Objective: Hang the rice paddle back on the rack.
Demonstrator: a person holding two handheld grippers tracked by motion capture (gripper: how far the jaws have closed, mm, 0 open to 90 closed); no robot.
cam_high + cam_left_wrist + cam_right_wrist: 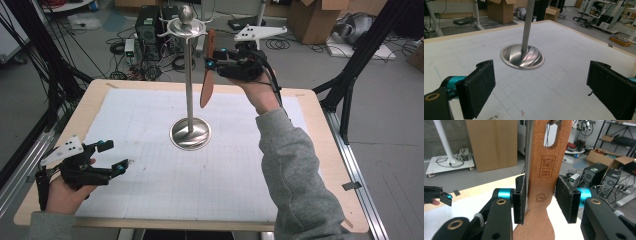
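A brown wooden spatula (206,85) hangs by the hole in its handle from a hook arm of the tall steel stand (189,80). The stand's round base (522,57) sits at the middle of the table. My right gripper (212,63) is raised beside the stand's top. In the right gripper view the spatula handle (541,185) stands between the two pads (564,197) of that gripper (540,200), with thin gaps at each side, so the jaws are open around it. My left gripper (114,156) rests low at the table's front left, open wide with nothing between its jaws (539,87).
A white gridded sheet (165,180) covers the wooden table (320,150). On the floor behind are computer towers (149,25), cables and cardboard boxes (320,17). Black frame legs (360,55) stand at both sides of the table.
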